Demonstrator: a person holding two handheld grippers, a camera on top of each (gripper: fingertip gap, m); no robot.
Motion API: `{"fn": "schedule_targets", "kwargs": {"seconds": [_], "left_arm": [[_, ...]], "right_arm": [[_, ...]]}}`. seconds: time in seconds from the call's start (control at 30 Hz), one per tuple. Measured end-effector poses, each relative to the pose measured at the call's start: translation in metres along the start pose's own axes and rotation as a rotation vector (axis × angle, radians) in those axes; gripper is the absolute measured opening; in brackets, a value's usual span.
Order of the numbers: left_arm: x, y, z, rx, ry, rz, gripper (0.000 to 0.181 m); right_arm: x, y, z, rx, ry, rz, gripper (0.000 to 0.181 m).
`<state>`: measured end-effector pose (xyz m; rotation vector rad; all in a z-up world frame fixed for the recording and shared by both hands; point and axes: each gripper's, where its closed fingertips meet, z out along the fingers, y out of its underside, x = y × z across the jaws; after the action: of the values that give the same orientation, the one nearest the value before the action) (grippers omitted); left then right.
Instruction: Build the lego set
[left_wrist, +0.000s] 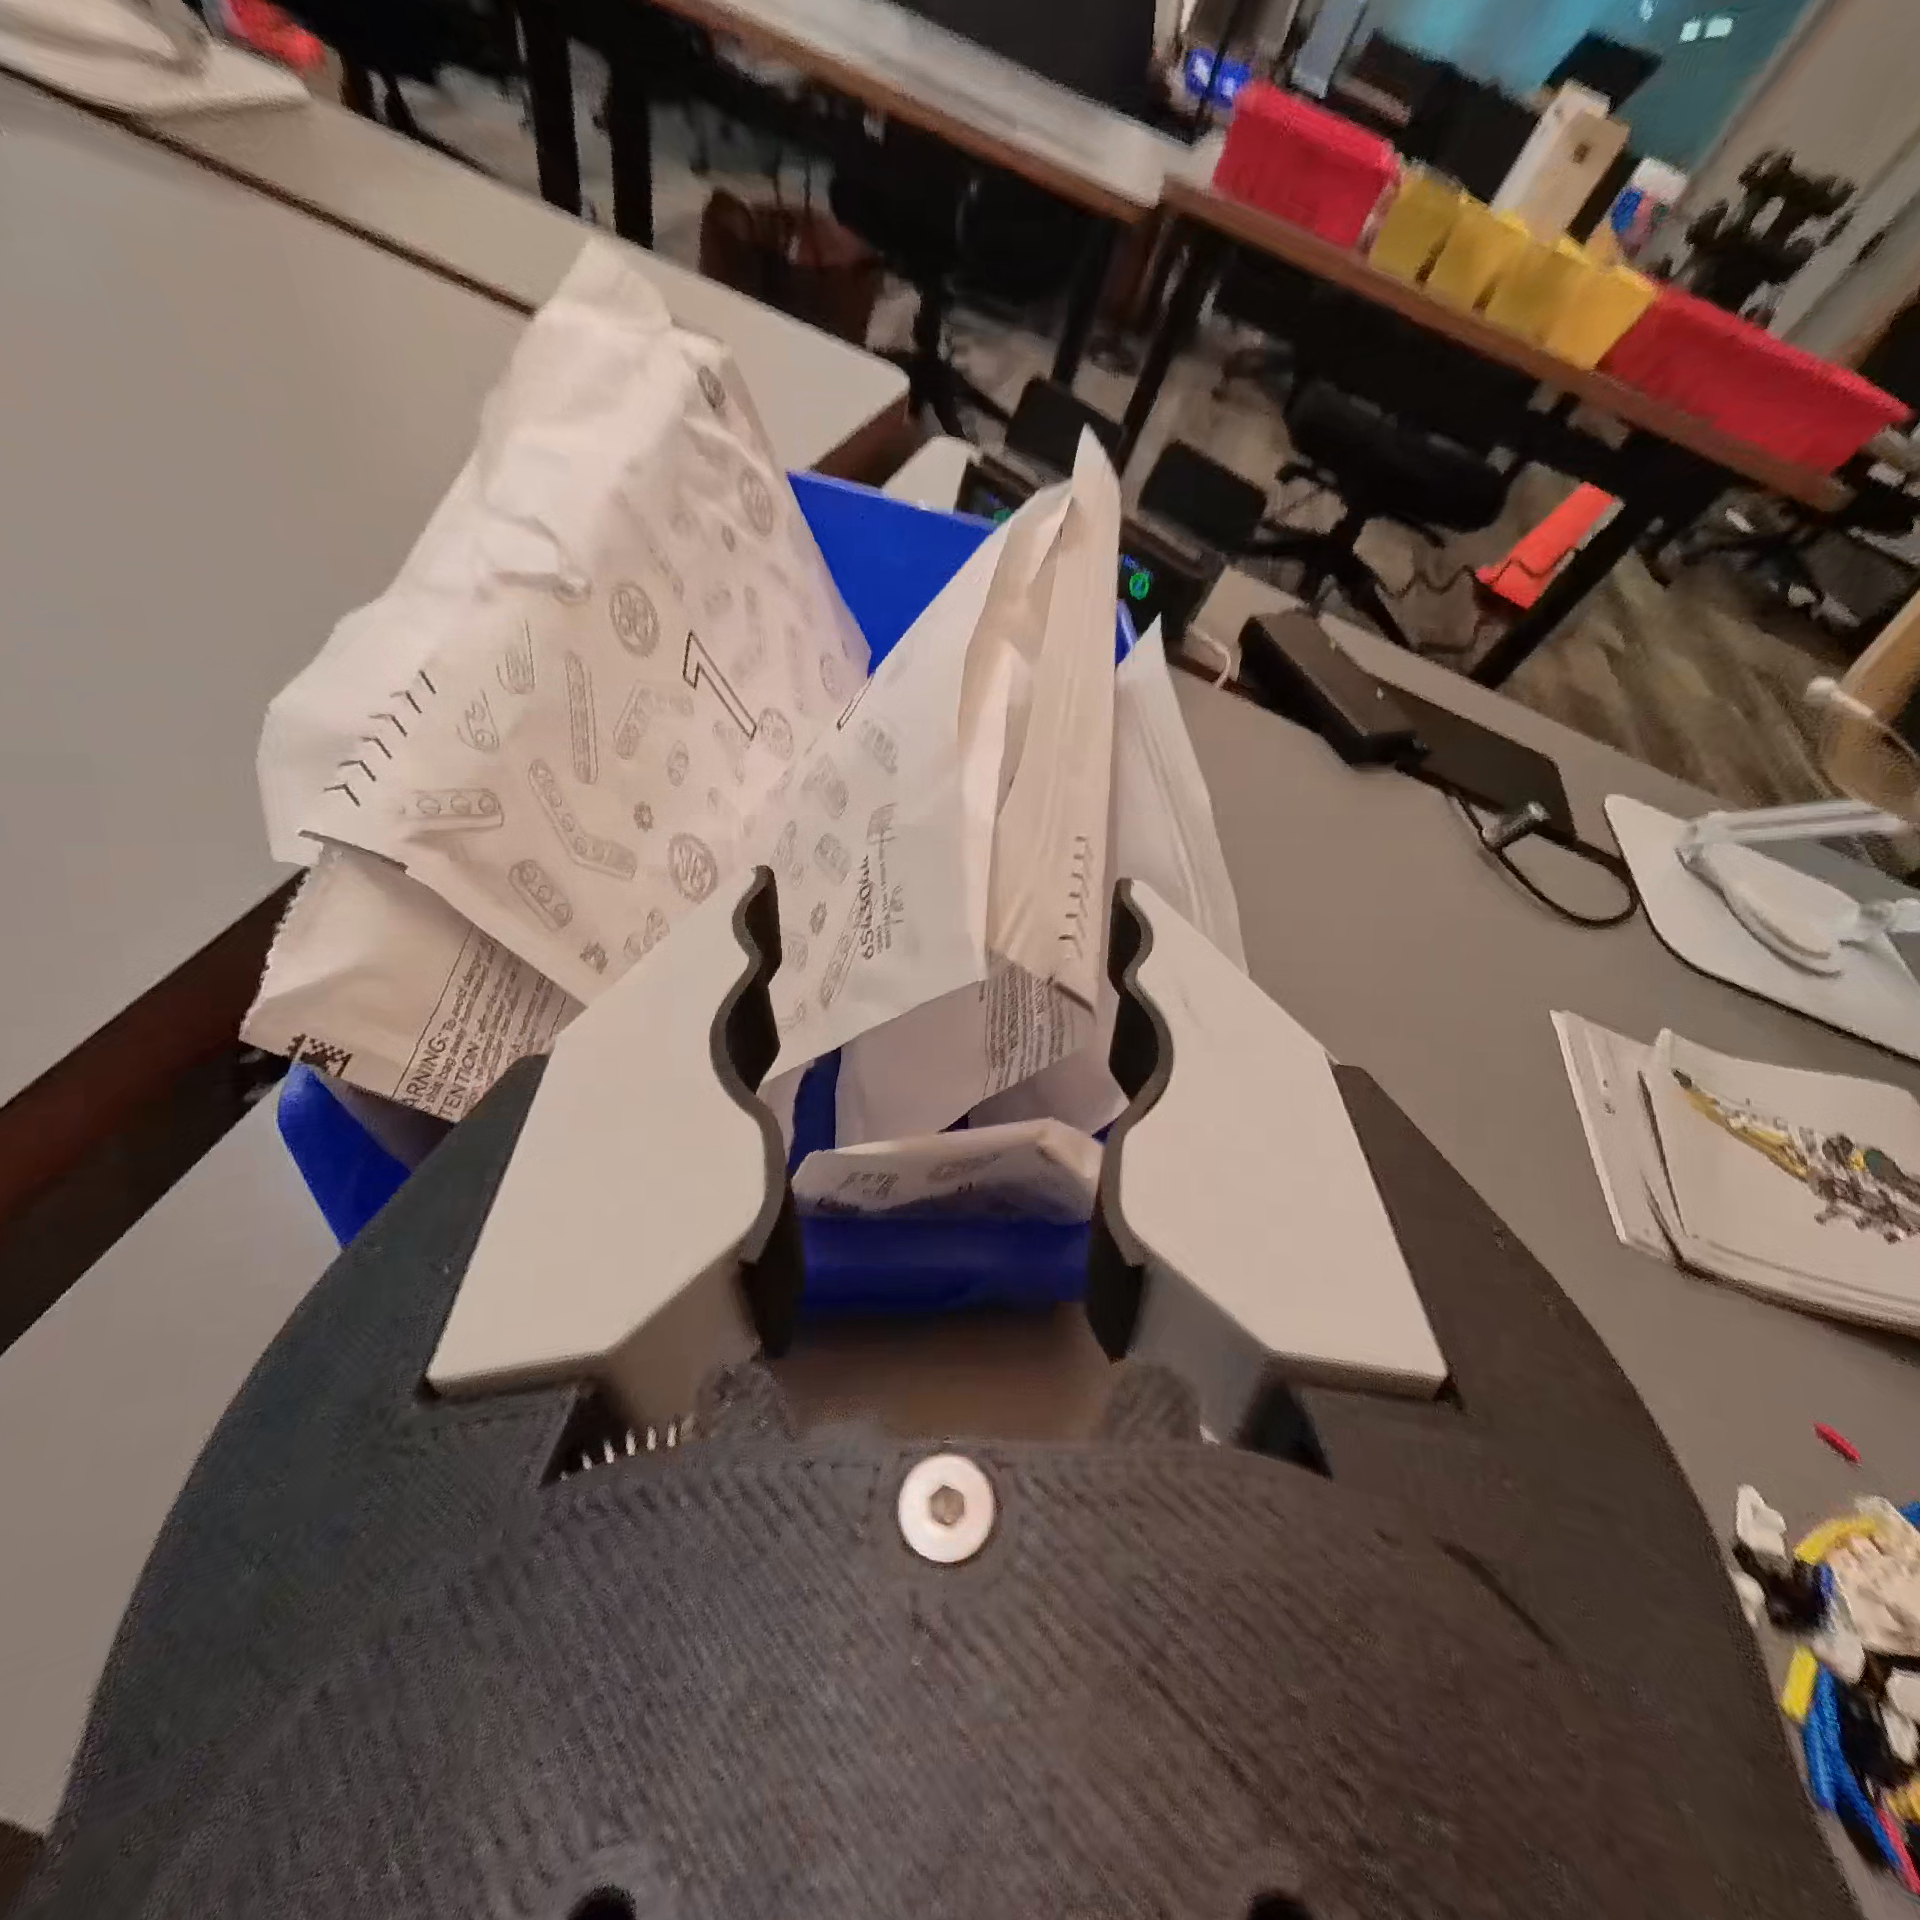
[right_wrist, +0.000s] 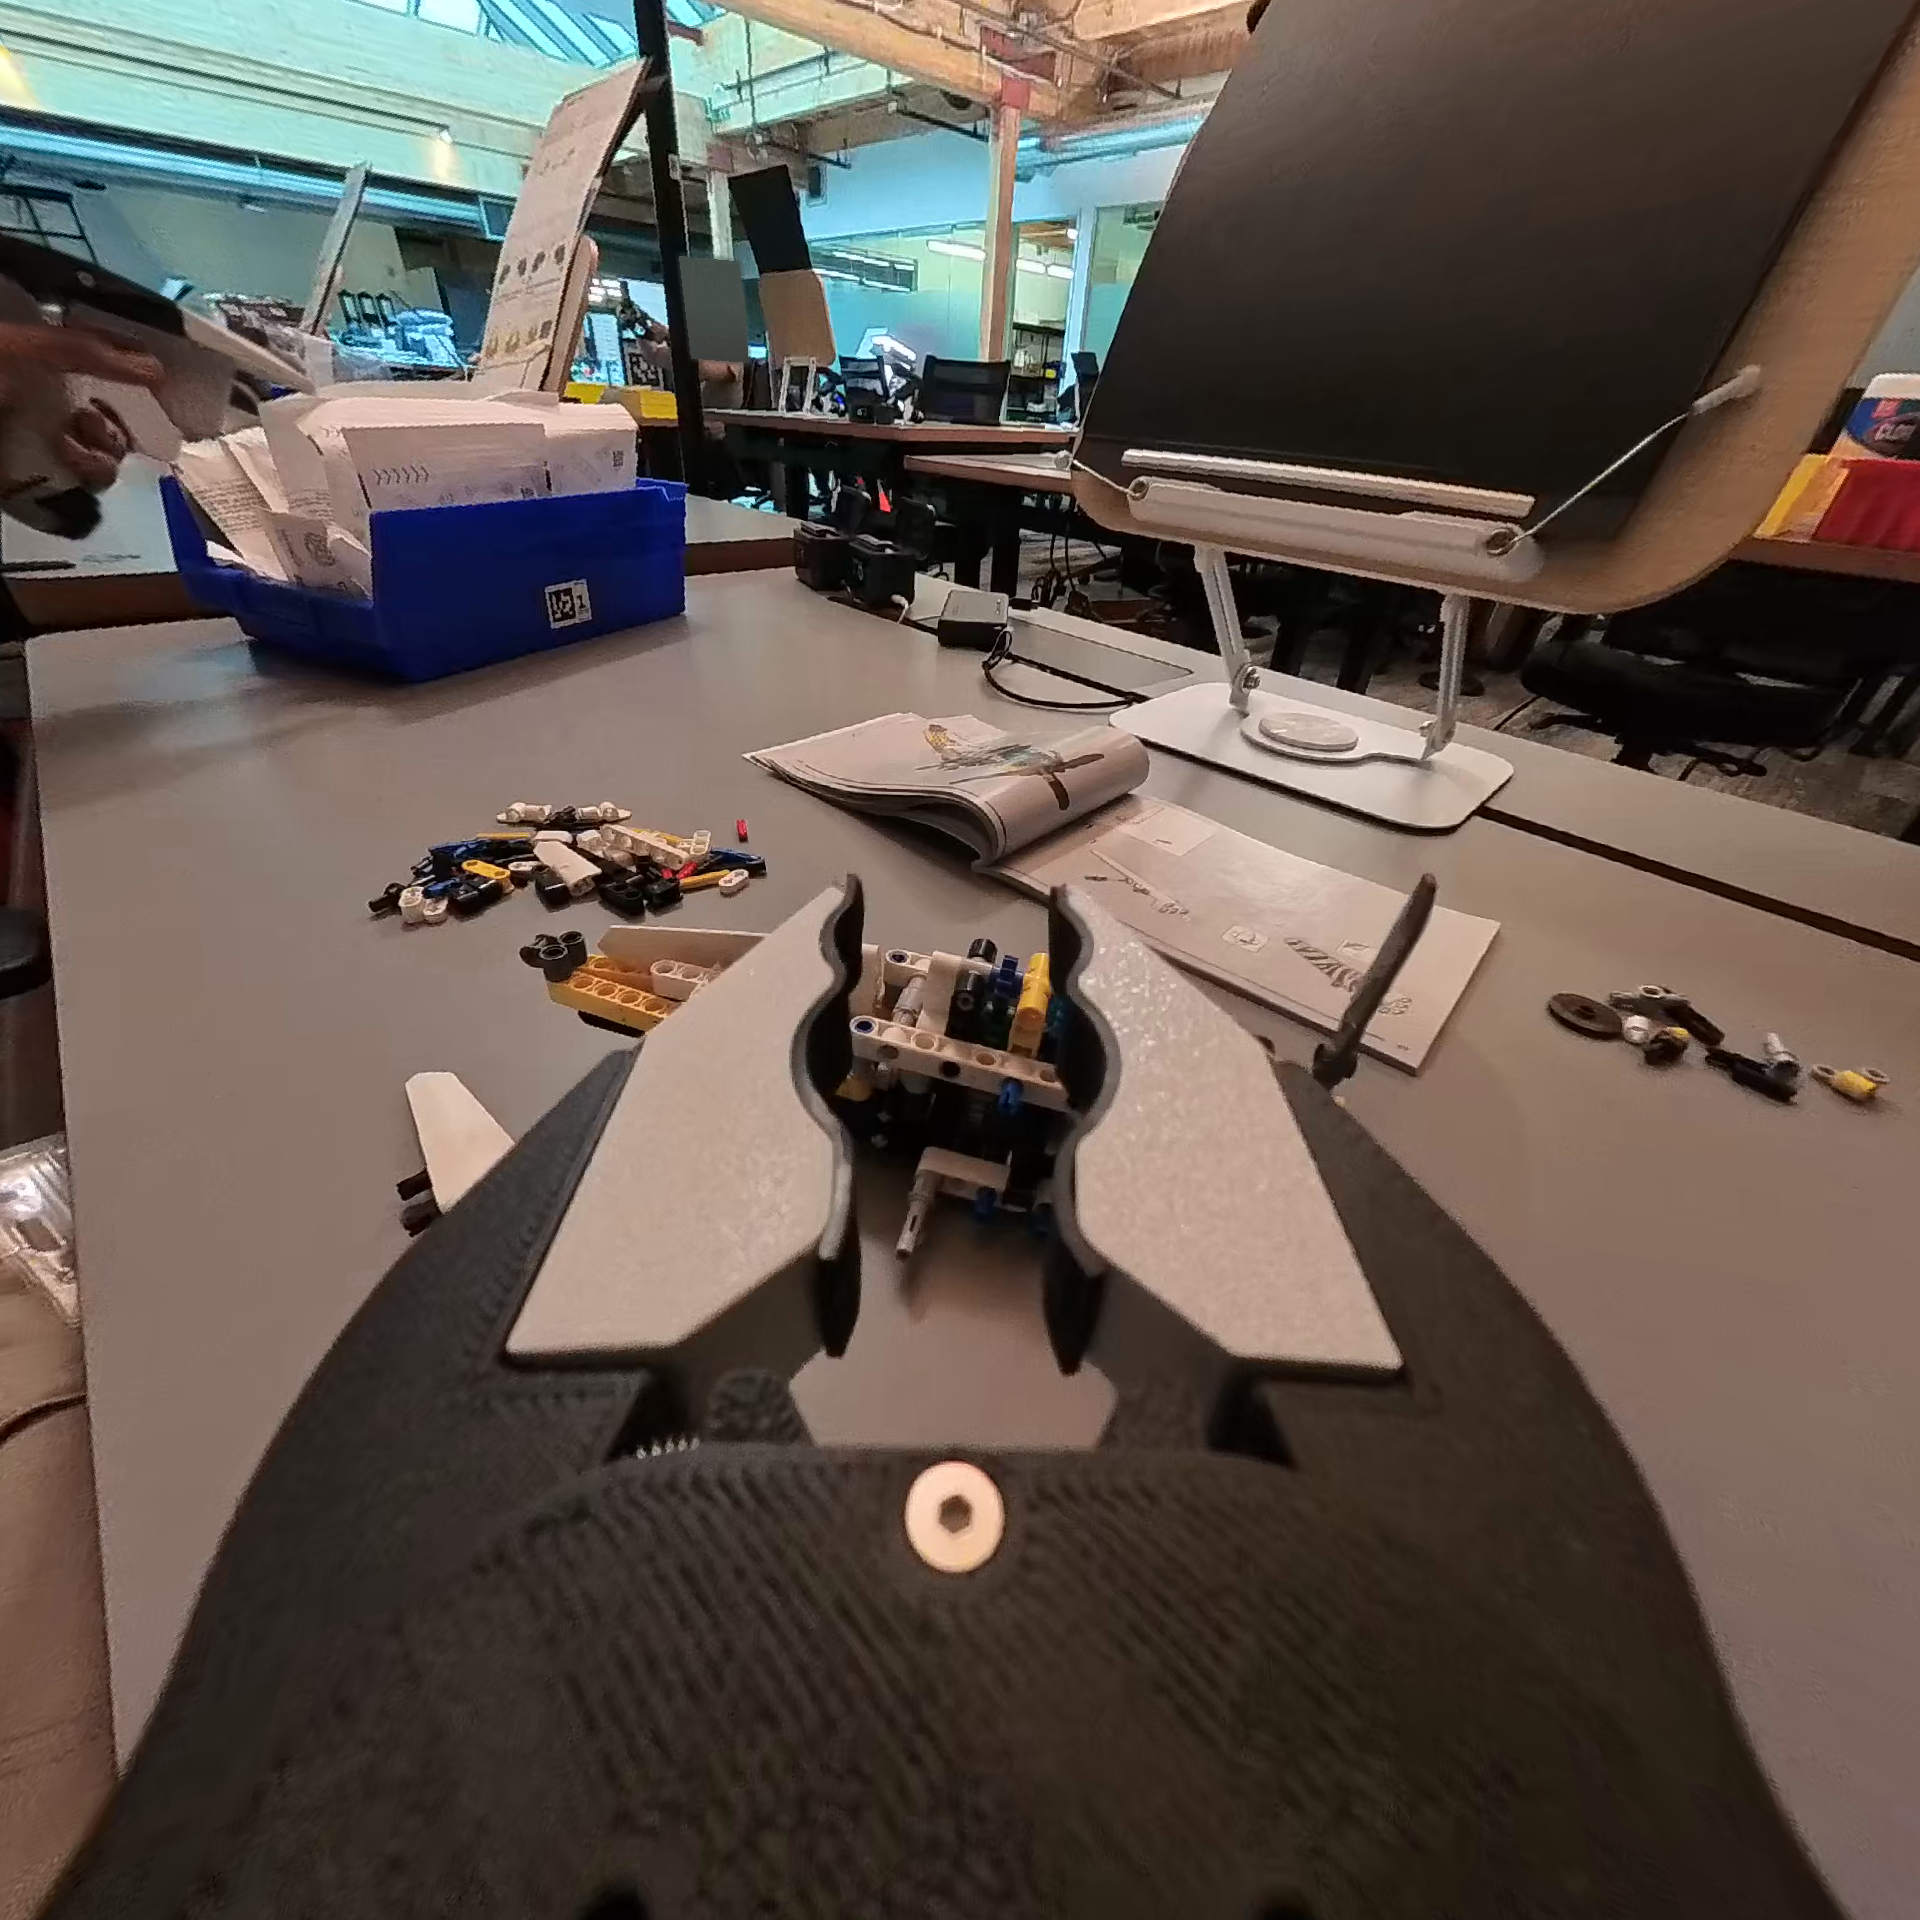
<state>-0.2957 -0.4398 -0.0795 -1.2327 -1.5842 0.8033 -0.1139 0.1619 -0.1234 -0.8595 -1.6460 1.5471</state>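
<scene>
My left gripper (left_wrist: 940, 935) is open and hovers over a blue bin (left_wrist: 894, 561) stuffed with white printed paper bags (left_wrist: 561, 665). One bag (left_wrist: 935, 862) stands between its fingertips; I cannot tell whether they touch it. My right gripper (right_wrist: 954, 899) is shut on a small lego assembly (right_wrist: 961, 1039) of white, black, blue and yellow parts, low over the grey table (right_wrist: 312, 748). Loose lego pieces (right_wrist: 566, 862) lie in a pile ahead to the left. A yellow and white sub-assembly (right_wrist: 634, 977) lies beside the left finger.
An open instruction booklet (right_wrist: 977, 779) lies ahead, and a tablet stand (right_wrist: 1455, 312) behind it. A few small parts (right_wrist: 1714, 1039) lie at right. A white wing piece (right_wrist: 452, 1138) lies at left. The blue bin (right_wrist: 457, 582) stands at the table's far left, with a hand on the left gripper (right_wrist: 94, 384). Left tips to right tips: about 65 cm.
</scene>
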Motion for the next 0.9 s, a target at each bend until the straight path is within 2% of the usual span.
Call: {"fn": "schedule_targets", "kwargs": {"seconds": [0.13,0.23,0.3,0.4,0.5,0.6,0.77,0.9], "left_arm": [[-0.006,0.016,-0.003,-0.085,0.052,0.04,0.062],[-0.013,0.03,0.005,-0.135,0.07,0.037,0.057],[-0.018,0.039,0.017,-0.149,0.059,0.034,0.048],[-0.033,0.045,0.03,-0.144,-0.009,0.034,0.015],[-0.038,0.032,0.03,-0.033,0.024,-0.042,0.0],[-0.042,0.013,0.019,0.1,0.144,-0.24,0.0],[-0.066,0.005,0.003,0.188,0.126,-0.267,0.0],[-0.059,-0.019,-0.014,0.33,0.265,-0.403,0.0]], "right_arm": [[0.002,0.002,0.002,-0.014,0.002,0.021,0.034],[0.006,0.0,0.0,-0.002,0.02,0.031,0.034],[0.007,0.0,-0.001,0.005,0.028,0.034,0.034],[0.009,-0.001,-0.002,0.012,0.044,0.027,0.033],[0.009,-0.001,-0.002,0.008,0.049,0.027,0.031],[0.01,0.0,-0.001,0.002,0.048,0.035,0.031],[0.012,0.0,-0.002,0.008,0.053,0.04,0.031],[0.011,-0.001,-0.002,0.01,0.054,0.035,0.031]]}}
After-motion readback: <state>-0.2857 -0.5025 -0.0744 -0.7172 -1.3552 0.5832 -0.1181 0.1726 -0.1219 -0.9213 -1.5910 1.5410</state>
